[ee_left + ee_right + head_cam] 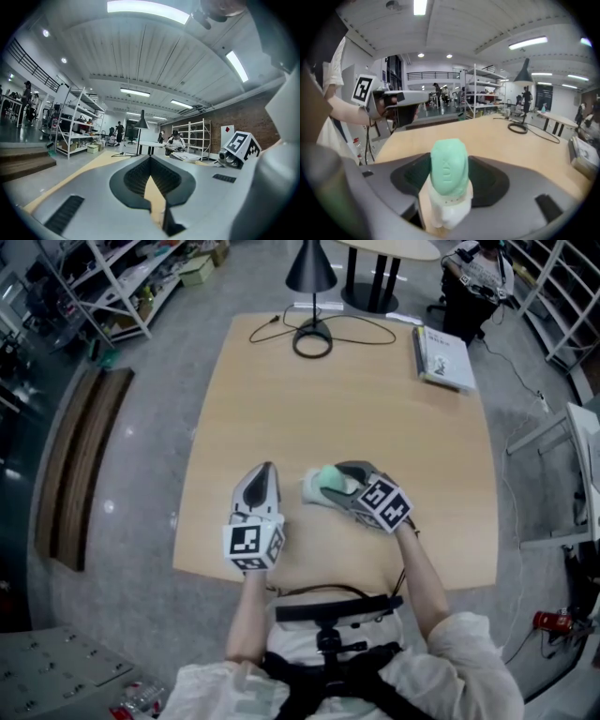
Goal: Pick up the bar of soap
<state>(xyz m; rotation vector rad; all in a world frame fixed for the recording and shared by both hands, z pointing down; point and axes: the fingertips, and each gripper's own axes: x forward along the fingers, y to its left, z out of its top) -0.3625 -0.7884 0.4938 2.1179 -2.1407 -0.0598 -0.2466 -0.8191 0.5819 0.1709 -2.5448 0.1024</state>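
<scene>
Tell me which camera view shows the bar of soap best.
The right gripper view: the green bar of soap stands large and edge-on between the jaws of the right hand-held gripper, with a white piece beneath it. The head view shows it small, partly covered by that gripper. The left gripper view does not show it.

In the head view we see only part of the soap (330,479); the right gripper (323,486) covers the rest. Its lettering is too blurred to read, and we cannot tell what the white piece (447,208) under it is. Print on the book (443,357) is too small.
</scene>
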